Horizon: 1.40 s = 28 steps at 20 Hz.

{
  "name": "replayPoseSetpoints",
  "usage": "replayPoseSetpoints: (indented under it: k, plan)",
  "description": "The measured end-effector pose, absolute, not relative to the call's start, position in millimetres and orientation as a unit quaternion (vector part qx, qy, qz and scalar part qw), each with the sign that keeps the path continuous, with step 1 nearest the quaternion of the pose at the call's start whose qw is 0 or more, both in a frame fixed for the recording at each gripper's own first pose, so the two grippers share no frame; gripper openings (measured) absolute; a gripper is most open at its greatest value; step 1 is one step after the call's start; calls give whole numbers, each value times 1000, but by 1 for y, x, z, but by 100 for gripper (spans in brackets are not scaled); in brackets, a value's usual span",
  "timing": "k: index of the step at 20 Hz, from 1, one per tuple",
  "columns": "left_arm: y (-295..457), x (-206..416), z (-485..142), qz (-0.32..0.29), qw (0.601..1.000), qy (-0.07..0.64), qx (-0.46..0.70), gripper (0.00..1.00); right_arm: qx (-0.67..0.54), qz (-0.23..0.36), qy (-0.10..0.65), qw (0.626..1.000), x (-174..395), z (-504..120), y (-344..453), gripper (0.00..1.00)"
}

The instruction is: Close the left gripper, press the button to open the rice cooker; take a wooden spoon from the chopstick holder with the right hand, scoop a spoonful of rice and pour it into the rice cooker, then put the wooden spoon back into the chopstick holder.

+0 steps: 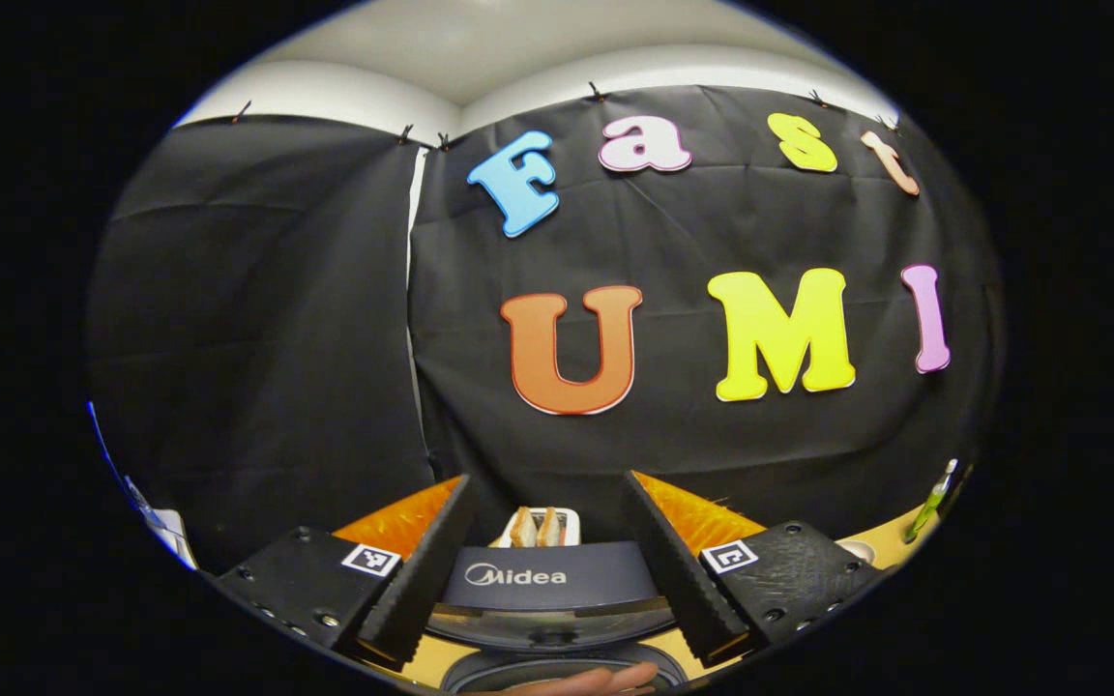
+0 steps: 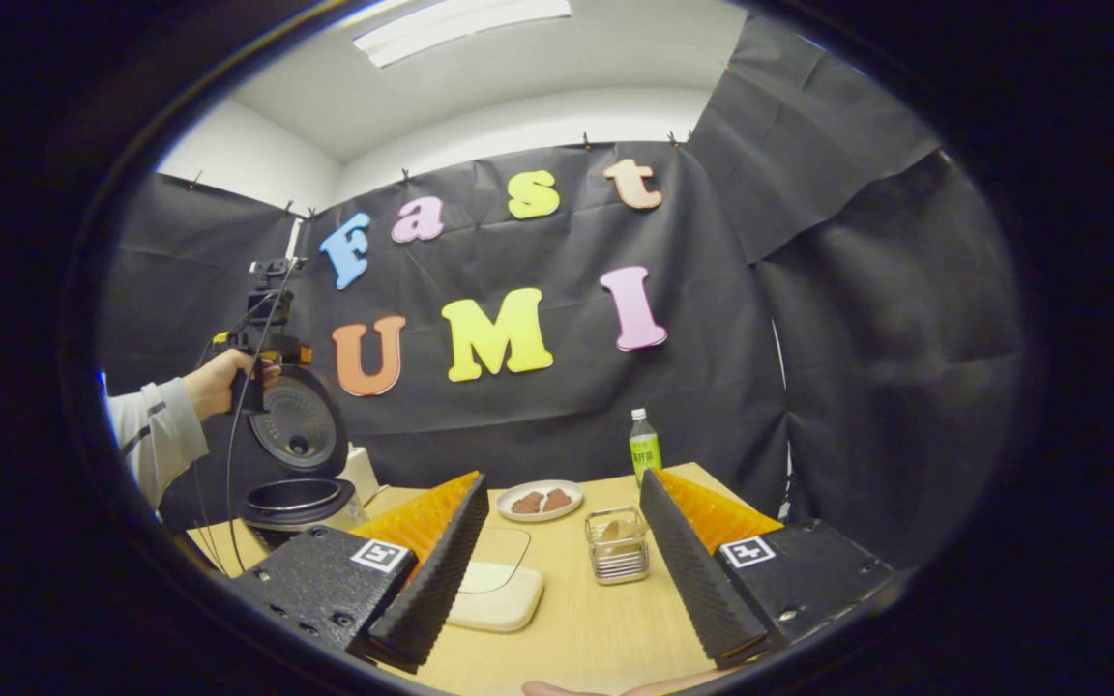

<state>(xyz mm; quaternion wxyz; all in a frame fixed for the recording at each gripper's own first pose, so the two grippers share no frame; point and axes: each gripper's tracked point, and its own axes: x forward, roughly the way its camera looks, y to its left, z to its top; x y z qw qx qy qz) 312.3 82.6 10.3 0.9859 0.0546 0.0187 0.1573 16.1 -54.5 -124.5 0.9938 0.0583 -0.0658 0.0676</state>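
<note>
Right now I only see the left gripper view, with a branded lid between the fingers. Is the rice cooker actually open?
Observer: Yes. In the right gripper view the rice cooker has its lid raised and the pot is exposed.
Operator: Where would the spoon be?
Observer: A wire chopstick holder stands on the table, ahead of the open right gripper. Something pale is inside it, probably the spoon.
Operator: Anything else nearby?
Observer: A plate with two brown pieces lies behind the holder.

left gripper view looks over rice cooker (image 1: 551, 580); right gripper view surveys table (image 2: 596, 619); both face wall
</note>
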Motion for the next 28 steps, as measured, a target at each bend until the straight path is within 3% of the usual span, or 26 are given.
replayPoseSetpoints:
  k: [1,2,7,13,19,20,21,24,28]
  plan:
    - [83,311,5,155,986,23,56,93,62,66,-67,994,13,-121,-55,97]
    - [81,306,4,154,986,24,57,98,63,65,-69,993,11,-118,-55,100]
    - [66,277,-2,128,990,19,60,100,63,76,-72,992,-3,-115,-42,96]
    - [49,235,-26,112,992,34,55,100,57,85,-77,992,-33,-107,-31,100]
    - [24,201,-78,66,994,71,44,98,42,67,-94,992,-63,-93,-34,96]
    - [21,195,-88,62,994,81,41,92,39,64,-90,993,-65,-95,-34,100]
    - [19,189,-96,57,994,85,40,97,37,63,-87,994,-66,-95,-32,100]
    - [15,176,-119,44,994,94,24,97,35,68,-77,994,-69,-99,-26,96]
    - [13,158,-154,31,993,117,12,96,34,86,-68,993,-69,-102,-14,100]
